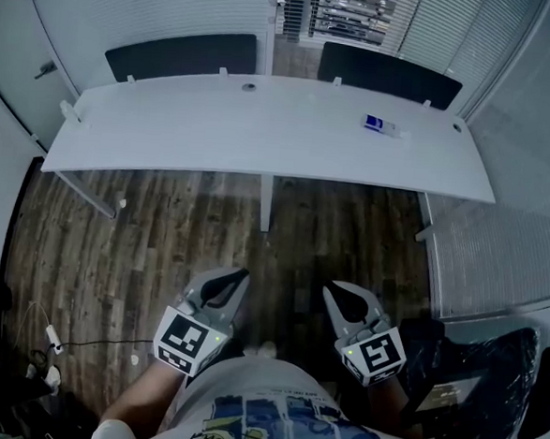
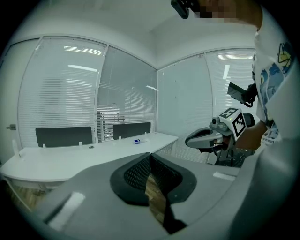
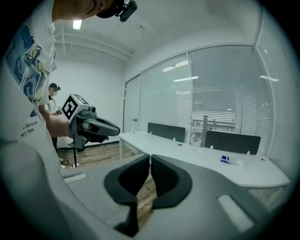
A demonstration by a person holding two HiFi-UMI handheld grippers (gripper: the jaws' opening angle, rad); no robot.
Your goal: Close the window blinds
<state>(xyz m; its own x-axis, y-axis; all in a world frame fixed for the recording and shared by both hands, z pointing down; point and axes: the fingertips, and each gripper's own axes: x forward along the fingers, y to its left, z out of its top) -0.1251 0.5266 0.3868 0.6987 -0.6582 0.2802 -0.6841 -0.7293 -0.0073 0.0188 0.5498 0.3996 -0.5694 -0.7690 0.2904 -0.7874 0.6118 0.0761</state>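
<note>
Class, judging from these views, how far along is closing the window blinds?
Done: side blinds look shut. In hand: nothing; the left hand-held gripper and right hand-held gripper are shut, empty, short of the desk. Left: the middle blind, slats open, see-through.

Head view looks steeply down, both gripper views forward, all sharing the desk point(image 1: 262, 133) and blinds point(image 1: 149, 8).

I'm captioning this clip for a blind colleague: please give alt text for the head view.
Seen from above, a person holds the left gripper and right gripper, both shut and empty, over a wood floor, facing a long white desk. A small blue-and-white item lies toward its right end; window blinds run behind.
</note>
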